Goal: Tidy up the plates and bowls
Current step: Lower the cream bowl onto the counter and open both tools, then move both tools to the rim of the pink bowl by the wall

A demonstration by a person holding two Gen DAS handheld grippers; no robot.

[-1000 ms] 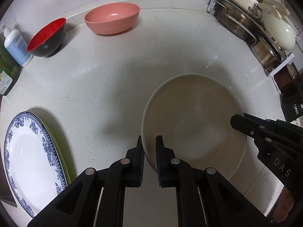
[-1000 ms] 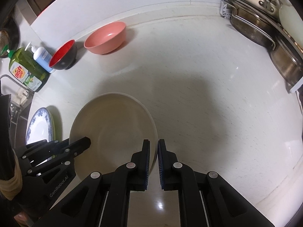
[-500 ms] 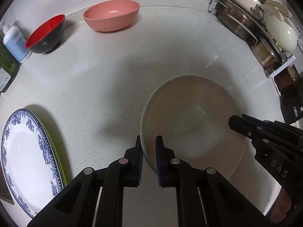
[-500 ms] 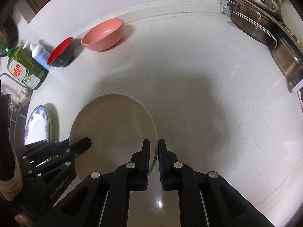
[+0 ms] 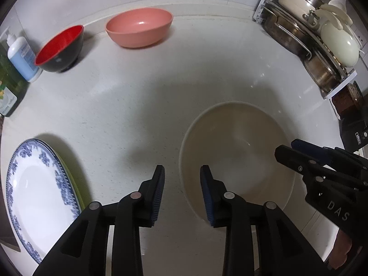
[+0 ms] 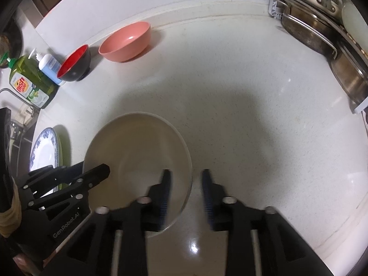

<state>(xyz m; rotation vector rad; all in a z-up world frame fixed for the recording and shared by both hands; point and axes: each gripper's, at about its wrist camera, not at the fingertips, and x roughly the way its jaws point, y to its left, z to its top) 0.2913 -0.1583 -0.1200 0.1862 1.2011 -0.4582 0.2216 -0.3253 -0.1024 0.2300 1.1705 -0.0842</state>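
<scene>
The beige bowl (image 5: 237, 158) sat on the white worktop (image 5: 142, 96). The left tongs (image 5: 182, 194) and right tongs (image 6: 186, 196) had just been opening, each astride an opposite rim without pressing it. The pink bowl (image 5: 139, 26) and red bowl (image 5: 59, 48) stood well apart by the wall.

My right gripper (image 6: 185, 197) is motion-blurred in its own view — the green plate (image 5: 73, 184) shows only an edge beneath the blue-patterned plate (image 5: 39, 193), itself cropped.
</scene>
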